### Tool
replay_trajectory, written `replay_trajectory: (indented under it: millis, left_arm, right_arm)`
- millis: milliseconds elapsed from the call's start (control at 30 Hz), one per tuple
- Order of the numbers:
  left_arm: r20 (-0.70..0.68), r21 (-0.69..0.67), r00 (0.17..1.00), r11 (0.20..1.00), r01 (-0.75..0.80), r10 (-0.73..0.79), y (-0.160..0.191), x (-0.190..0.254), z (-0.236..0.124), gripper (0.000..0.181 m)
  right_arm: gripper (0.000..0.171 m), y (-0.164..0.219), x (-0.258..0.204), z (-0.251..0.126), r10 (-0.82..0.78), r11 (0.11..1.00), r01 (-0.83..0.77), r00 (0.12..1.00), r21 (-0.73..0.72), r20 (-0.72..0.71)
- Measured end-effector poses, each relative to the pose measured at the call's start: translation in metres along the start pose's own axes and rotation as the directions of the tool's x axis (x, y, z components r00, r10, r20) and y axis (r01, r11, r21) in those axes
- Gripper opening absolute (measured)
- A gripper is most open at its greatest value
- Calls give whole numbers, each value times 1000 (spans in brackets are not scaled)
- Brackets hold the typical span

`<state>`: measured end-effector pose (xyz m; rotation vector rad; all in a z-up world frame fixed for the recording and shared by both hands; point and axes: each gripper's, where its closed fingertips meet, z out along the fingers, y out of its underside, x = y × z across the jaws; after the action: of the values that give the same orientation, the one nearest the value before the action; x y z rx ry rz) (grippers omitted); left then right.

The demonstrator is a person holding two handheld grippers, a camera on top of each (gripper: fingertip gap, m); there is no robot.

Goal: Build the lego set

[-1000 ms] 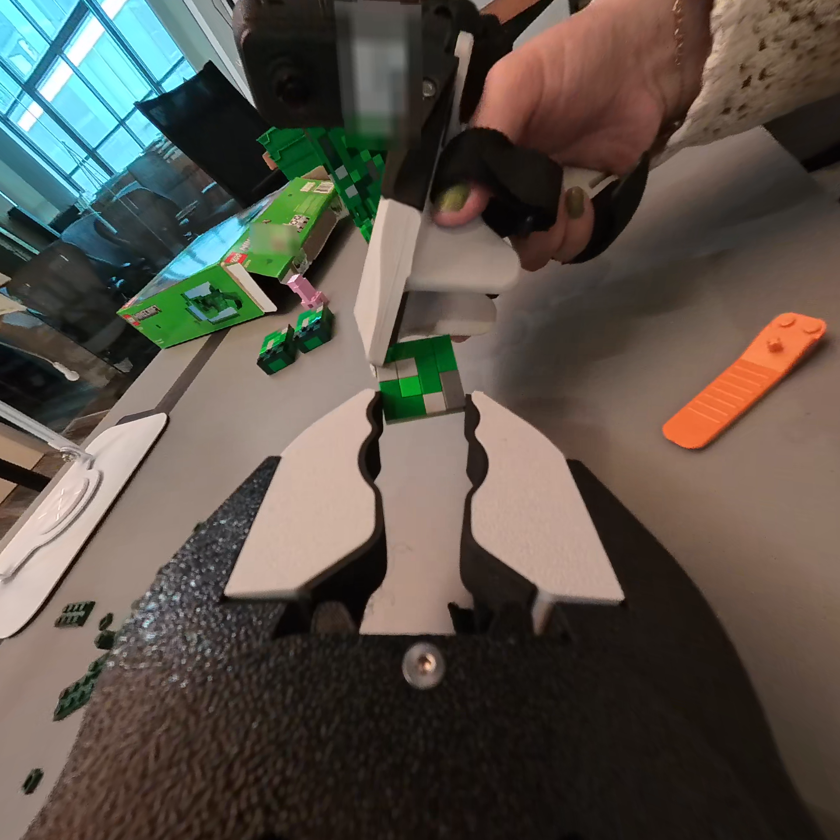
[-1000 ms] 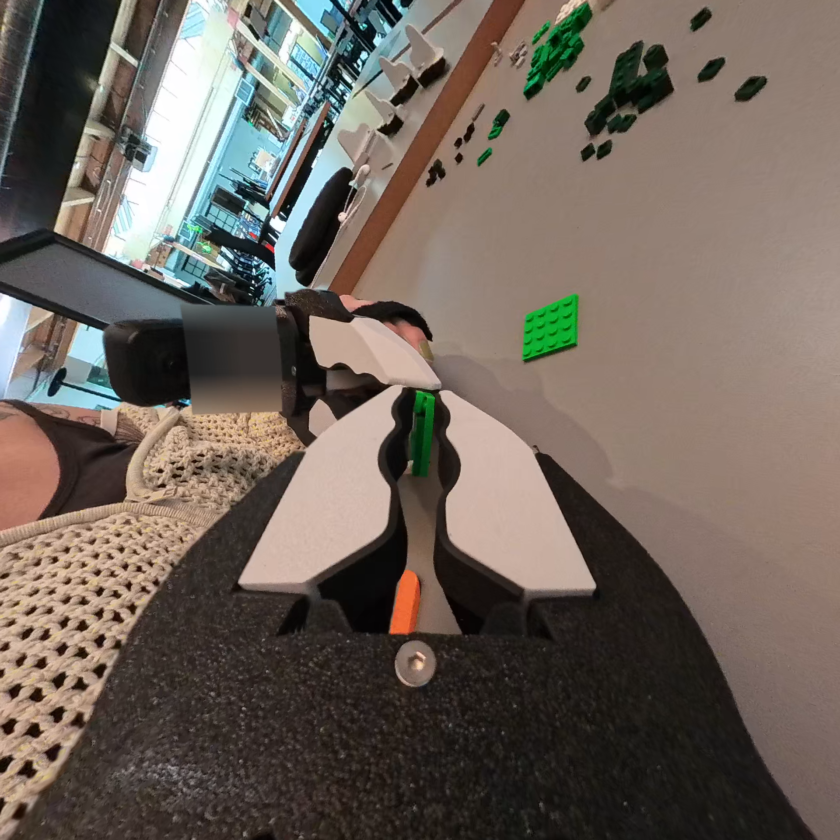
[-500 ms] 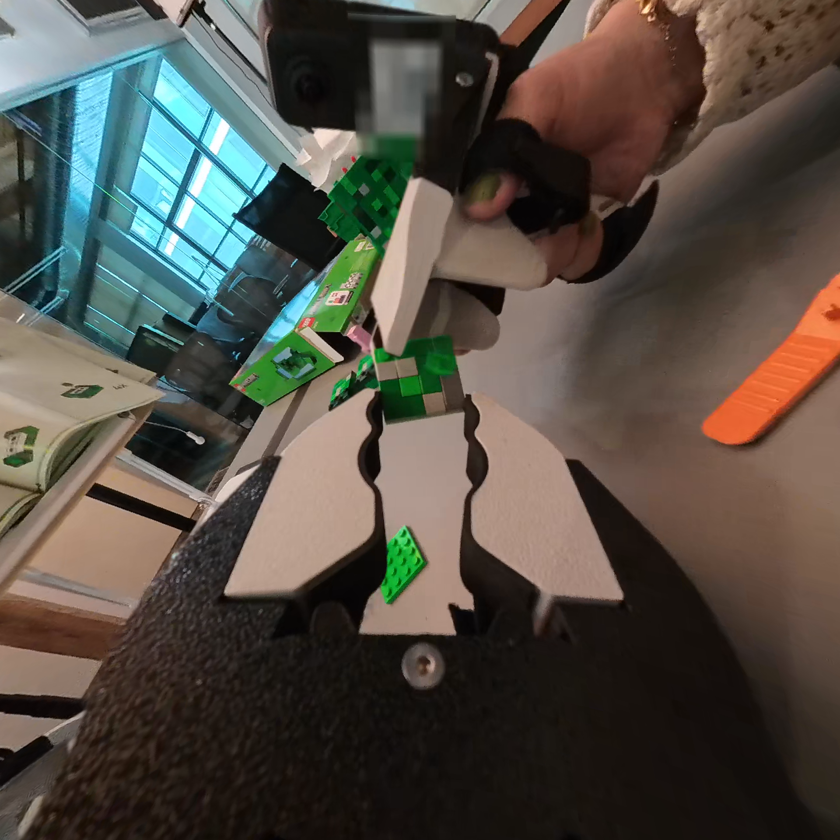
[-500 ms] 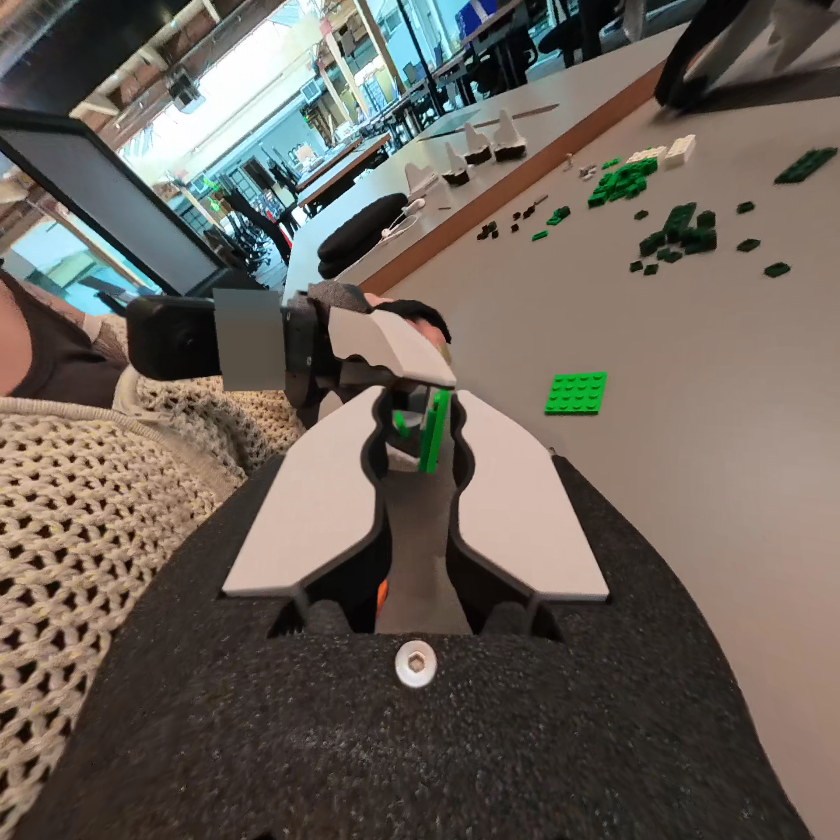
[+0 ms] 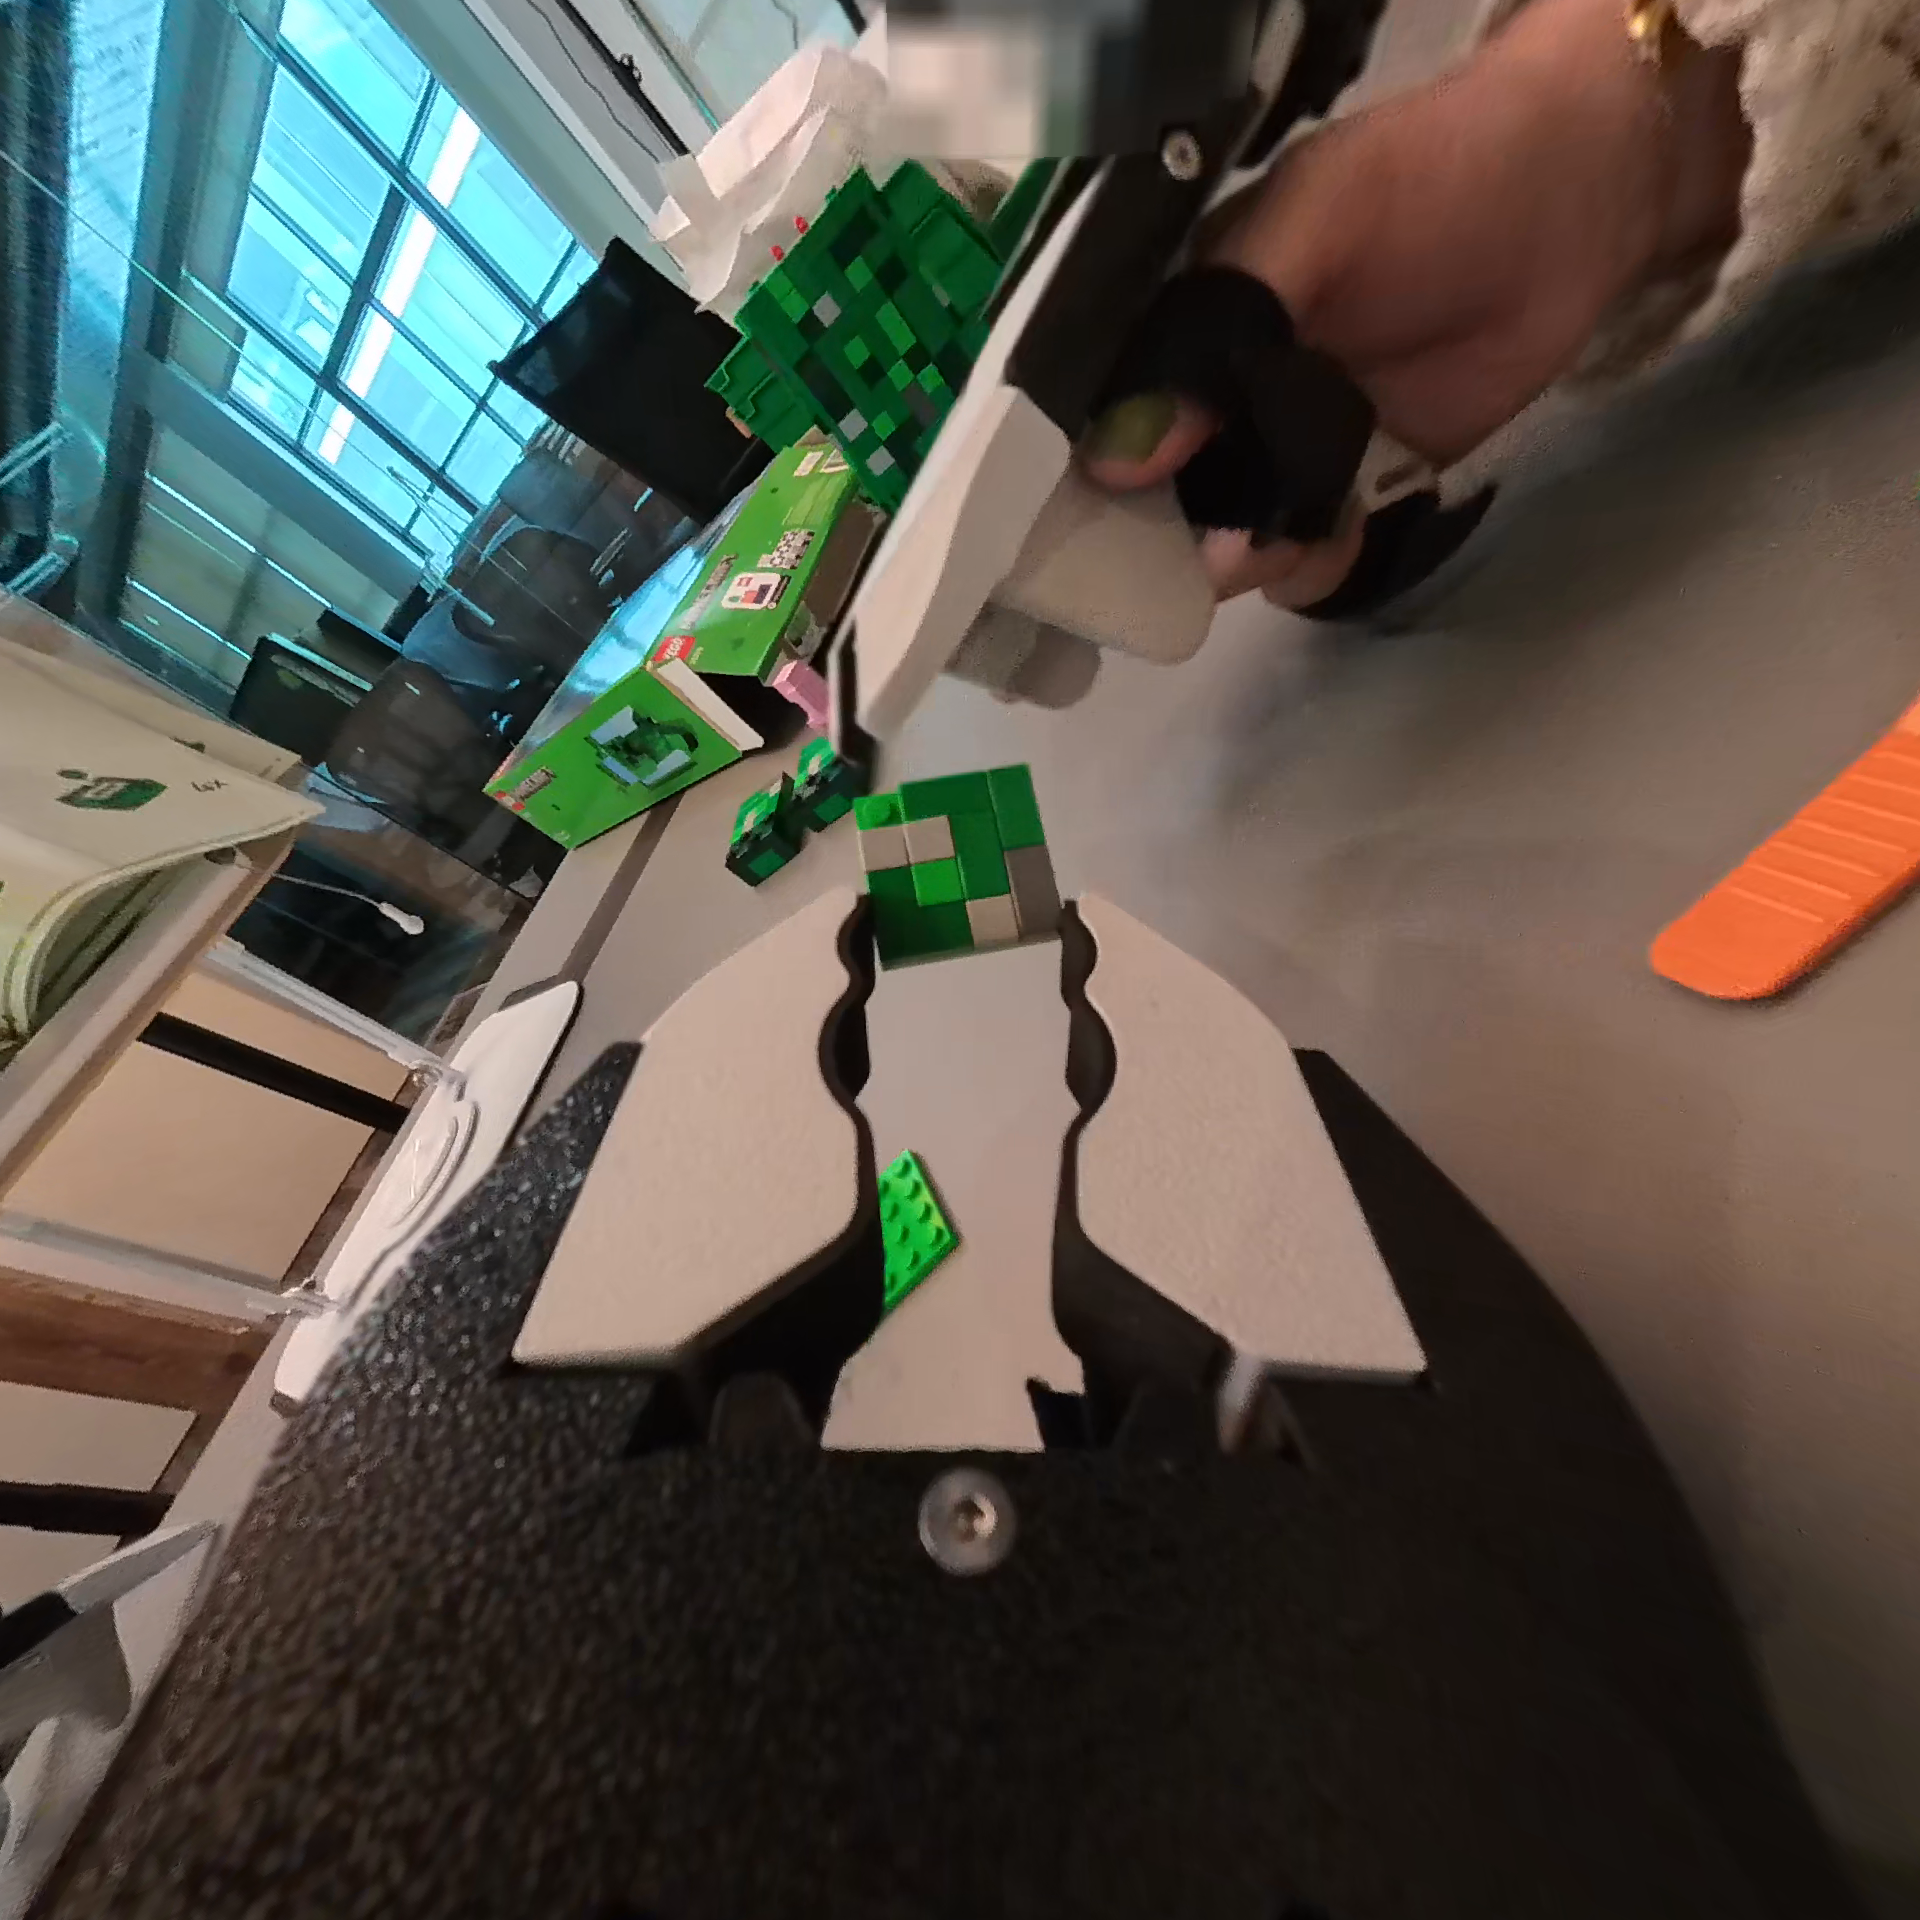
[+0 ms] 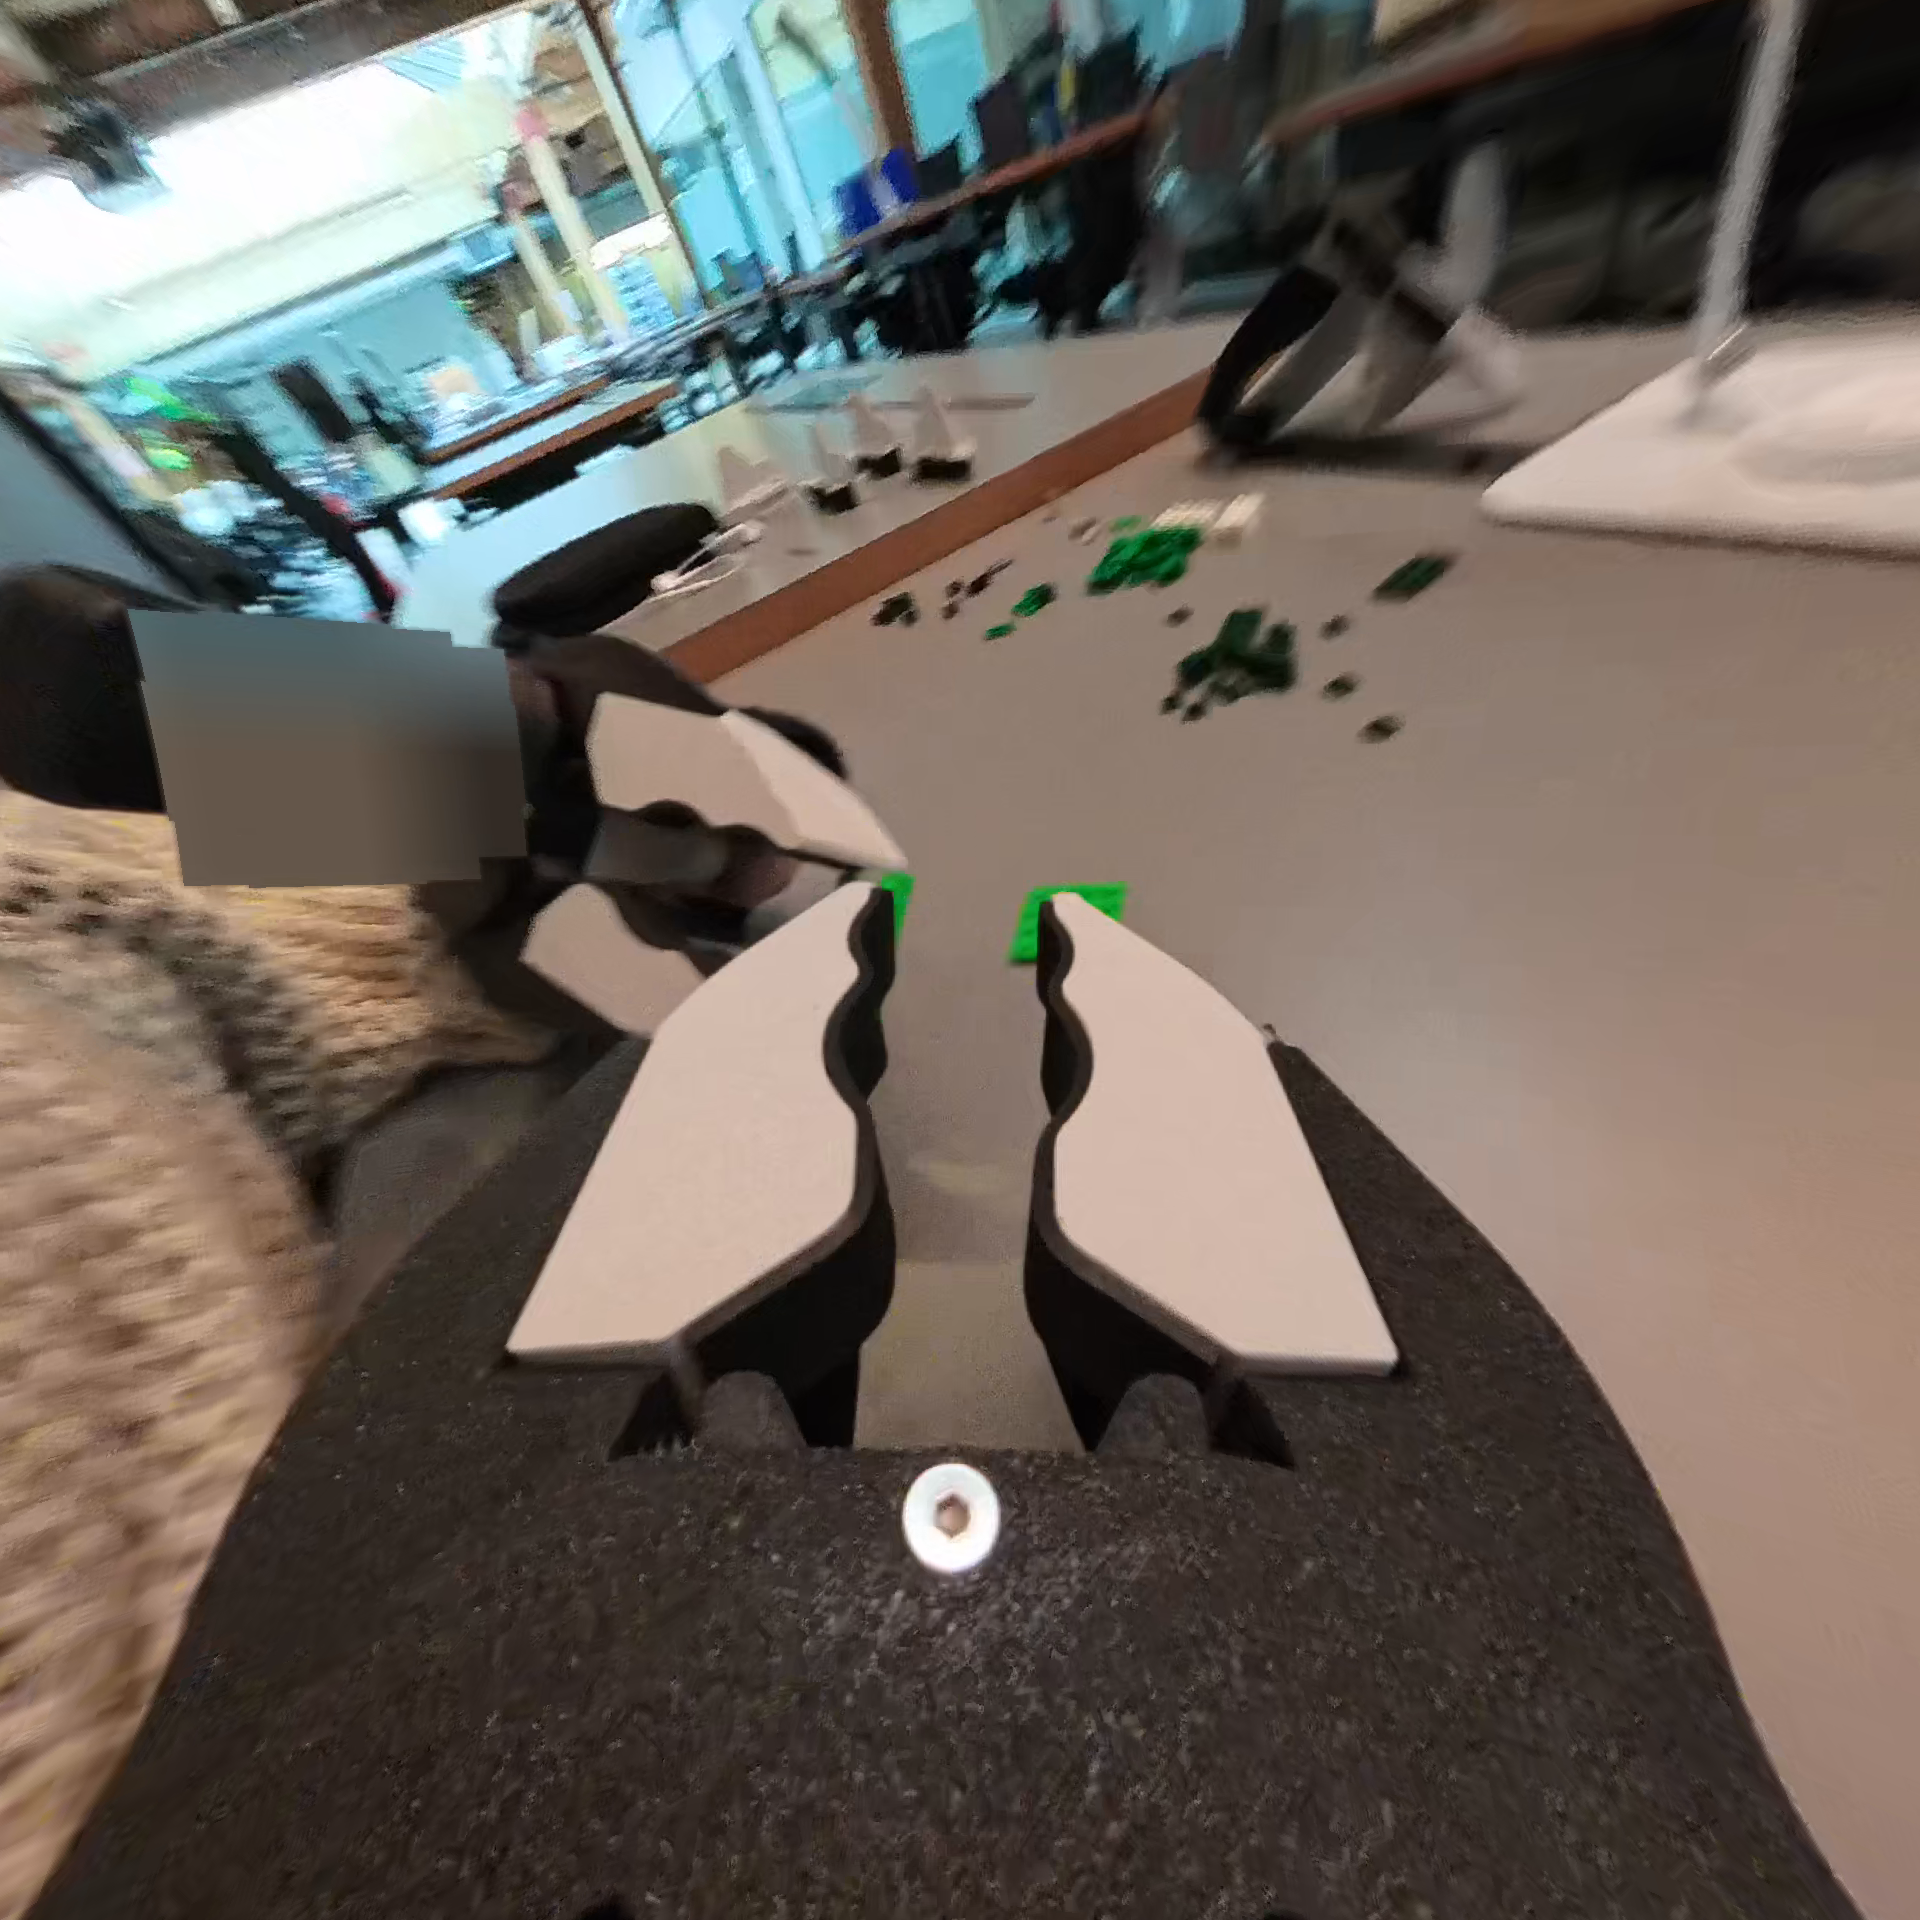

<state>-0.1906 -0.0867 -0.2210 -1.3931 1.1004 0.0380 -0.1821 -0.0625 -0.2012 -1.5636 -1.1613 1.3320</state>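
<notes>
My left gripper (image 5: 966, 925) is shut on a small square panel of green and grey tiles (image 5: 956, 862), held by its lower edge above the grey table. The right gripper (image 5: 862, 717) hangs just above and to the left of the panel, apart from it. In the right wrist view my right gripper (image 6: 966, 914) is open and empty. The left gripper (image 6: 727, 810) shows there at the left, with a sliver of the panel (image 6: 896, 894) at its tips. A bright green plate (image 5: 914, 1226) lies flat on the table below; it also shows behind my right fingertip (image 6: 1081, 904).
An orange brick separator (image 5: 1808, 883) lies on the right. A green set box (image 5: 665, 707), a large green build (image 5: 873, 312), small dark green builds (image 5: 790, 821) and an open booklet (image 5: 83, 831) are at the left. Several loose dark green pieces (image 6: 1236, 655) lie farther off, near a white stand base (image 6: 1714, 468). Less than 4 cm separates the two grippers' tips. The bright green plate (image 5: 914, 1226) lies around 9 cm away from my left fingertips.
My right gripper has opened, let go of the panel and drawn back from it. The left gripper still holds the panel. Both views have swung.
</notes>
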Motion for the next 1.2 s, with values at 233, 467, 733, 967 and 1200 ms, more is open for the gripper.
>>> replay_trajectory:
  millis: [233, 467, 733, 967, 1200]
  left_arm:
    - [10, 5, 999, 999, 46, -46, 1, -3, 0, 35]
    - [-9, 13, 998, 998, 66, -66, -1, 1, 0, 35]
    - [-46, 20, 997, 998, 66, -65, -6, 12, 2, 35]
    - [-51, 32, 994, 995, 100, -98, -6, 12, 2, 35]
    - [-60, 35, 992, 993, 109, -107, -7, 14, 6, 35]
  right_arm:
    - [20, -33, 21, -15, -143, 945, 198, 965, 259, -219]
    - [17, 28, -18, -72, -228, 950, 198, 968, -243, -103]
    - [17, 112, -73, -123, -227, 841, 91, 954, -534, -195]
    - [12, 129, -75, -120, -246, 805, 92, 951, -586, -189]
    - [7, 135, -77, -114, -276, 781, 124, 948, -611, -160]
